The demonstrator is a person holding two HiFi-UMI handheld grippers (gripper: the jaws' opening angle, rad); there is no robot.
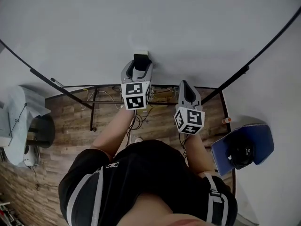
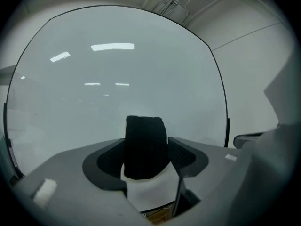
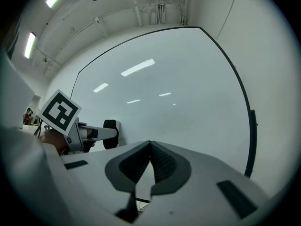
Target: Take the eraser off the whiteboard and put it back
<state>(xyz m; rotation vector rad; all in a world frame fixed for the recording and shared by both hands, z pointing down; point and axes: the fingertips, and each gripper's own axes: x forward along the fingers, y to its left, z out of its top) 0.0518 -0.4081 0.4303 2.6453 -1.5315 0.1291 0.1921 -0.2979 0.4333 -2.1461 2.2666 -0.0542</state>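
The black eraser sits against the large whiteboard, with a white part on its board side. My left gripper is at it and open: in the left gripper view the eraser stands between the two dark pads of the left gripper, which flank it closely without pressing. My right gripper hangs to the right of it, a little back from the board and shut on nothing. The right gripper view shows its own jaws closed tip to tip, and the eraser and left gripper at far left.
The whiteboard fills the space ahead, on a black-framed stand with cables on the wooden floor beneath. A blue chair stands at the right. A pale grey object stands at the left.
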